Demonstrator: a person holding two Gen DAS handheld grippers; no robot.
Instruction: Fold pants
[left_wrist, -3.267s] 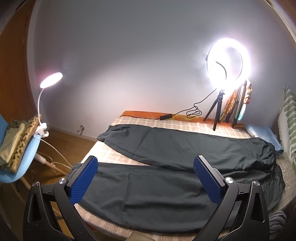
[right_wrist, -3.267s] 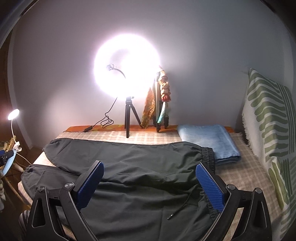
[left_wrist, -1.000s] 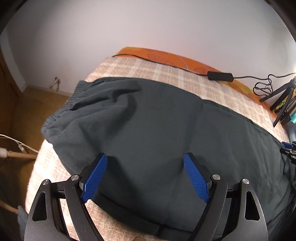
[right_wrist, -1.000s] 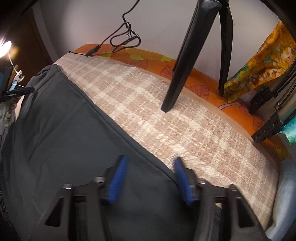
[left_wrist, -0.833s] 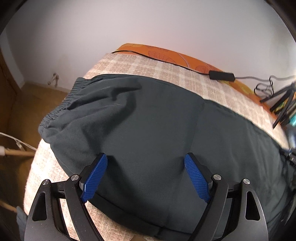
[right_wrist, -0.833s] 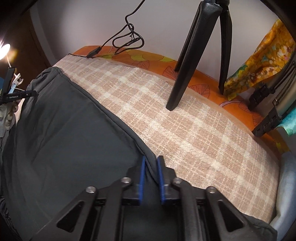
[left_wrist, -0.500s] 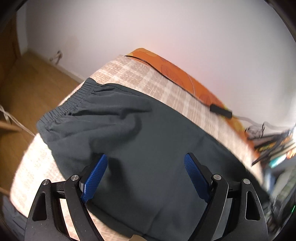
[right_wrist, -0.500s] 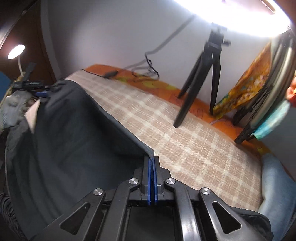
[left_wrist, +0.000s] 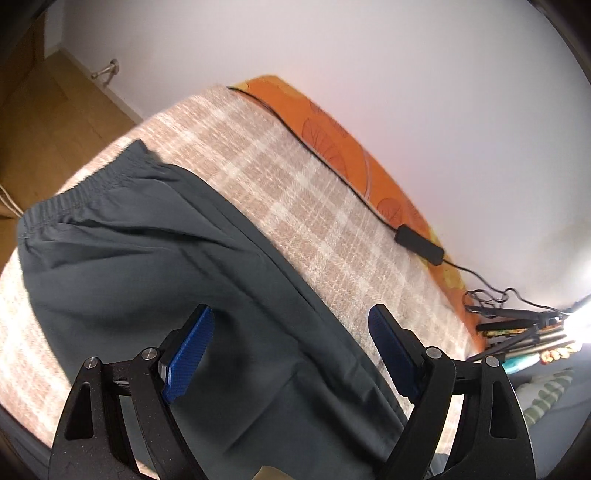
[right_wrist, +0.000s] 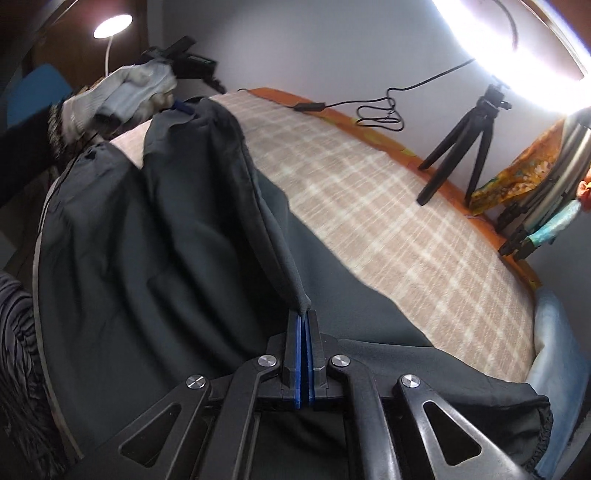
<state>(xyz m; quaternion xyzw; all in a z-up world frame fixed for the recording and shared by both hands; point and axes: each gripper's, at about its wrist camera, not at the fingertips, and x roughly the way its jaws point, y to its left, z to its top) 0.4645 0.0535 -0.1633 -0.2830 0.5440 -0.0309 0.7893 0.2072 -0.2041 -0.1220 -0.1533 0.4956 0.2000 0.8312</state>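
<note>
Right gripper (right_wrist: 303, 321) has its blue pads pressed together on a raised fold of the dark pants (right_wrist: 155, 266), low in the centre of the right wrist view, the fabric ridge running up toward the upper left where a gloved hand (right_wrist: 122, 92) sits. Left gripper (left_wrist: 291, 350) is spread wide over the pants leg (left_wrist: 155, 266), nothing pinched; the elastic cuff lies at the left of frame on the plaid blanket (left_wrist: 295, 192). A tripod (right_wrist: 465, 144) stands upper right.

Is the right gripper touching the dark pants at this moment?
Touching. In the right wrist view, the right gripper is shut on an edge of the dark pants; the fabric rises from between its blue pads.
</note>
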